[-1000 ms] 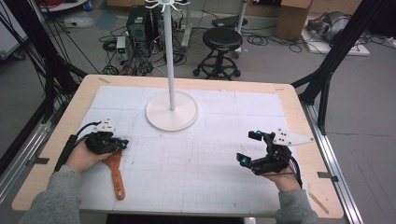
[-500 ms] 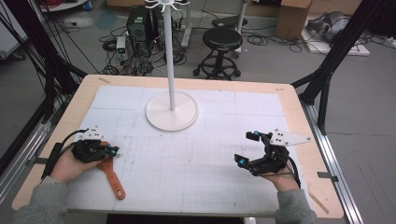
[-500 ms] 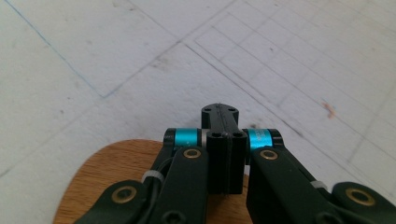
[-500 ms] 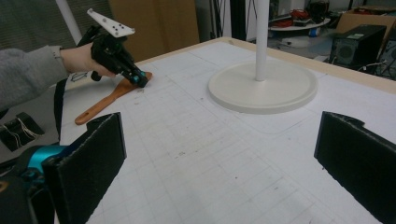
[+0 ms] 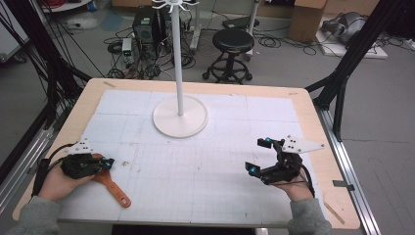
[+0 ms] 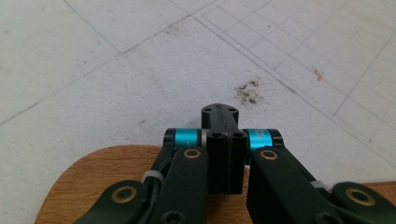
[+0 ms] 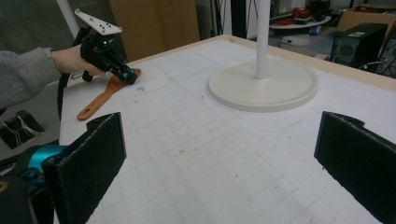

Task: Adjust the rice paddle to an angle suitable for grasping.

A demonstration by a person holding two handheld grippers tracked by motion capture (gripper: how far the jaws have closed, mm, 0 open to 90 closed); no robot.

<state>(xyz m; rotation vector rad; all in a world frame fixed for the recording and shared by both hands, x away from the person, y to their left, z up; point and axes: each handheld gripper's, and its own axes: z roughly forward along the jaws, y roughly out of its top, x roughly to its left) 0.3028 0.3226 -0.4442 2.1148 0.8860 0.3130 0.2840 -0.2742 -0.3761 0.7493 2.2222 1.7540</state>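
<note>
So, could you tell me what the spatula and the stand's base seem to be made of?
Spatula: looks like wood, orange-brown with visible grain in the left gripper view, matte to satin. Stand base: smooth white disc with an even, faintly glossy surface, probably painted metal or plastic; the look leaves that open.

Both grippers, the left gripper (image 5: 105, 163) and the right gripper (image 5: 259, 155), are black with cyan fingertip bands, brass screws, grey triangular plates, black cables; the sleeves (image 5: 29, 218) are grey.

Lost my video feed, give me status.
Left gripper shut, over flat orange wooden spatula. Right gripper open, empty. White round-based stand well clear.
</note>
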